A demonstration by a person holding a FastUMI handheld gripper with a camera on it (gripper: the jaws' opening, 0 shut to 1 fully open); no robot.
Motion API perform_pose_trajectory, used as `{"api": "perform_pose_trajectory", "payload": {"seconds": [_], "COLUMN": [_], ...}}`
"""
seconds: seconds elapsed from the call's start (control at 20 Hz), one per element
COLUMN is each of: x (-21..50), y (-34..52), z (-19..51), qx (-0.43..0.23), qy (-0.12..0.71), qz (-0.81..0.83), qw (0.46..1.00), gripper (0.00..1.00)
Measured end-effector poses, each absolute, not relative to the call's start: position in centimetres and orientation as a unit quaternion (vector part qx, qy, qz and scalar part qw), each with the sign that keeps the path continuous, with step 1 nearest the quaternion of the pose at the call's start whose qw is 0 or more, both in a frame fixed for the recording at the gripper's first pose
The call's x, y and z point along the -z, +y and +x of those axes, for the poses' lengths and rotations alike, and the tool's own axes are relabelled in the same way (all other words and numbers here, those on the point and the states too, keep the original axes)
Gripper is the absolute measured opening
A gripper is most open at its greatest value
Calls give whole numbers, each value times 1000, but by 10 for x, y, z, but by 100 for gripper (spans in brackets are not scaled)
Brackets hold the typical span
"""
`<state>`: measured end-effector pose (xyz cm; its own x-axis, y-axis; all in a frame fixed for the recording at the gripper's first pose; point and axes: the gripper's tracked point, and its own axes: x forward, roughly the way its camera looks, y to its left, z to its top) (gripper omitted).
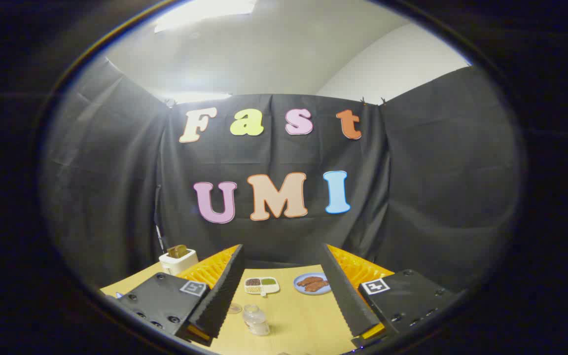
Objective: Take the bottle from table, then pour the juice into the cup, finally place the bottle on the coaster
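Bottle point(256, 319) stands upright on the worktop point(303, 315) between the tool's point(284, 296) wide-apart fingers (nearer the left one) — probably light, smooth, slippery; best gripped mid-body, below the cap.

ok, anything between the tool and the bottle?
Nothing visible: the open tool has the small clear plastic bottle standing between its fingers on bare wooden table. The divided dish and blue plate lie beyond.
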<state>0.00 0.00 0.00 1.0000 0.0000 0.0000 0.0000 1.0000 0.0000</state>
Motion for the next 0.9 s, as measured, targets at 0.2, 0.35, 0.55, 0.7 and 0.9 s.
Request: {"api": "perform_pose_trajectory", "payload": {"seconds": [0.2, 0.35, 0.55, 0.7, 0.9], "x": [-2, -6, -10, -8, 6], "y": [8, 8, 6, 5, 3], "z": [1, -1, -1, -2, 0], "qx": [-7, -10, -7, -8, -8], "qy": [1, -6, -11, -10, -7], "qz": [-1, -1, -2, -4, -6], "qw": [1000, 1000, 1000, 1000, 1000], "gripper": [97, 97, 97, 97, 97]}}
